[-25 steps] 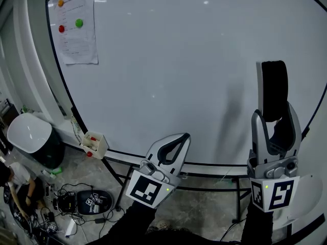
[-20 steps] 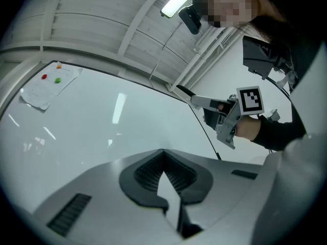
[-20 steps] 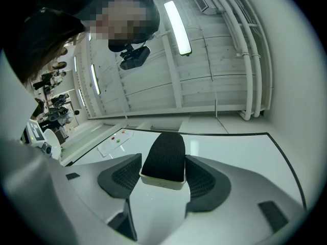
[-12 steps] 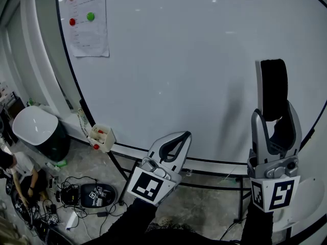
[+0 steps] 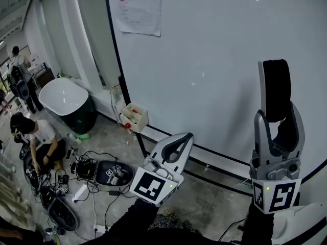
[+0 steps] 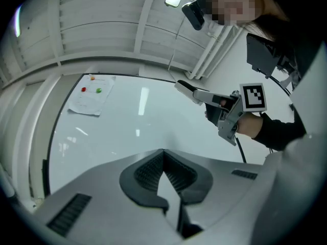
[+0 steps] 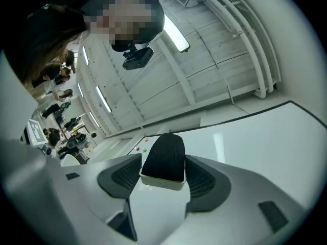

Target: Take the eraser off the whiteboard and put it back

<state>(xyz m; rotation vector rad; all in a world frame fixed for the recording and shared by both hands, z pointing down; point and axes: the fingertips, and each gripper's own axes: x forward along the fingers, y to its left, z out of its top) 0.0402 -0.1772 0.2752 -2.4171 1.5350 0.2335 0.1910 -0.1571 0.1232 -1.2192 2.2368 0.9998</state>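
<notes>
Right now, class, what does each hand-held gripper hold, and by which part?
The right hand-held gripper clamps the eraser by its lower end; the left hand-held gripper is shut, empty.

There is one whiteboard [image 5: 214, 60], and at its far left one sheet of paper [image 5: 139, 14]. On the sheet are three round magnets [image 6: 98, 90]: one orange, one red, one green. There is one eraser [image 5: 276, 88]. There are two grippers, the left gripper [image 5: 185, 137] and the right gripper [image 5: 277, 111]. At the left are one small box [image 5: 134, 117], one white-topped tub [image 5: 64, 98] and two people: one crouching person [image 5: 36, 137] and, farther off, one standing person [image 5: 18, 60].
</notes>
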